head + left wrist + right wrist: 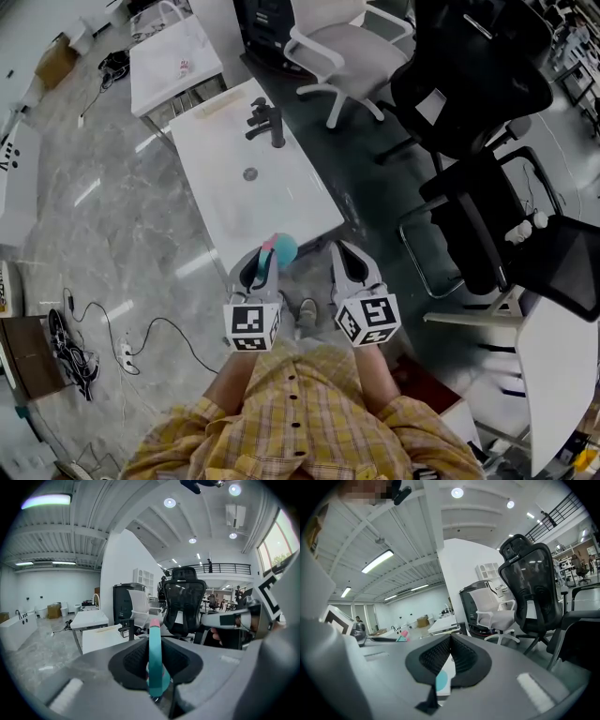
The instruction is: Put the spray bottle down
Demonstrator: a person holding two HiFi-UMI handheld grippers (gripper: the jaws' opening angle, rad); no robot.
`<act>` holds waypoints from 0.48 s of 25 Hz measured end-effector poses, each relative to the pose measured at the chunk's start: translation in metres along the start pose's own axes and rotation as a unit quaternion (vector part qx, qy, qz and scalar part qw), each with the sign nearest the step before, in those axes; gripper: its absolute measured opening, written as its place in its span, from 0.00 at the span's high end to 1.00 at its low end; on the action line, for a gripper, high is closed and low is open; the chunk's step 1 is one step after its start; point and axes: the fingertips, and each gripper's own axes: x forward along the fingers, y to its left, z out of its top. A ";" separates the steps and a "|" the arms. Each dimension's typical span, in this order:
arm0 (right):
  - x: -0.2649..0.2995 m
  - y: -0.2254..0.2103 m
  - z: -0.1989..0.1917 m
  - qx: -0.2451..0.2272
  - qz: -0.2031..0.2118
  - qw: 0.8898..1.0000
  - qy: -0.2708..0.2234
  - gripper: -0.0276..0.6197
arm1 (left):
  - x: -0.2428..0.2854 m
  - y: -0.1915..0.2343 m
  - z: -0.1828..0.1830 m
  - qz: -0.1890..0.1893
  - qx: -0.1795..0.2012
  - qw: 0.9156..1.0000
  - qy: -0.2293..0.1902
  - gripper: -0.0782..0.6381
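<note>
A teal spray bottle (280,248) with a pink tip is held in front of me, just off the near end of the white table (234,192). My left gripper (262,259) is shut on it. In the left gripper view the bottle (154,660) stands upright between the black pads, its pink tip above them. My right gripper (350,255) is held beside the left one, level with it, and carries nothing. In the right gripper view its pads (461,651) meet at the tip (451,639). The bottle's tip (402,635) shows far left there.
A black faucet-like fixture (267,122) and a small grey disc (249,173) sit on the table. To the right are a white office chair (337,42) and black chairs (469,89). Cables (89,352) lie on the marble floor at the left.
</note>
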 end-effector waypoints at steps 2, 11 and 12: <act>0.003 -0.003 -0.001 0.003 -0.006 1.000 0.001 0.96 | 0.008 0.004 0.003 0.001 -0.002 1.000 0.000 0.79; 0.030 -0.006 -0.004 0.003 -0.023 1.000 0.019 0.96 | 0.052 0.023 0.013 -0.024 0.001 1.000 0.006 0.79; 0.035 -0.008 -0.004 0.004 -0.026 0.999 0.020 0.96 | 0.059 0.026 0.015 -0.025 0.003 1.000 0.006 0.79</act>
